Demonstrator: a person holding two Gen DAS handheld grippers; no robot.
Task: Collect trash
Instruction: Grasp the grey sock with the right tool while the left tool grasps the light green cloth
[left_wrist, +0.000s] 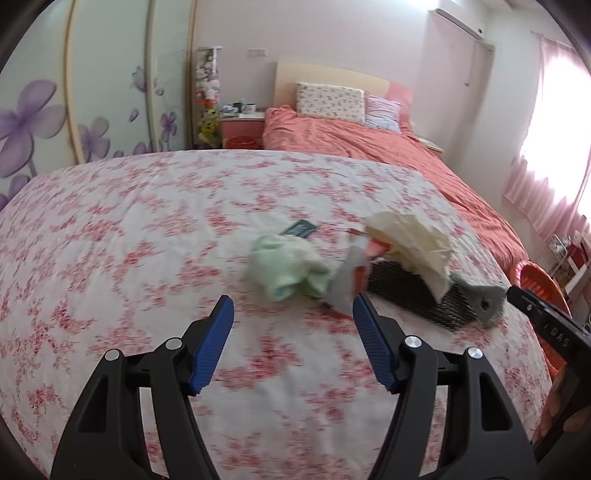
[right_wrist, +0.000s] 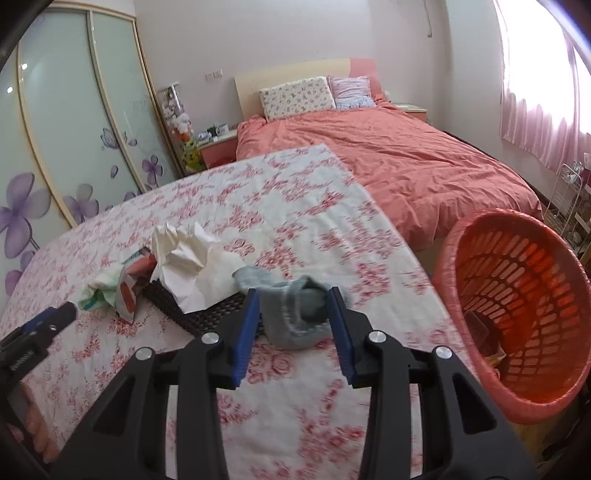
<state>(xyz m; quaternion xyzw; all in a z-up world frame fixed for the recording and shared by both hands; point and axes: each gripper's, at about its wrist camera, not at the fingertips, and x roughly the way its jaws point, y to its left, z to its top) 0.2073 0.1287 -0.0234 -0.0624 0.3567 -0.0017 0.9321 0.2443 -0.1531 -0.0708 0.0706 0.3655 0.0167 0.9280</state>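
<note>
A heap of trash lies on the floral-cloth table (left_wrist: 147, 229): a pale green crumpled bag (left_wrist: 284, 269), a grey-and-orange wrapper (left_wrist: 351, 273), crumpled white paper (left_wrist: 410, 243), a black mesh mat (left_wrist: 410, 291) and a grey sock (right_wrist: 295, 314). My left gripper (left_wrist: 293, 314) is open and empty, just short of the green bag. My right gripper (right_wrist: 291, 310) is open, with its blue pads on either side of the grey sock. The orange trash basket (right_wrist: 517, 306) stands right of the table and holds a few items.
A bed with an orange cover (right_wrist: 388, 158) stands behind the table. A wardrobe with purple flowers (right_wrist: 74, 147) lines the left wall. A nightstand (left_wrist: 242, 125) with cups is by the bed. A wire rack (right_wrist: 565, 206) stands under the curtained window.
</note>
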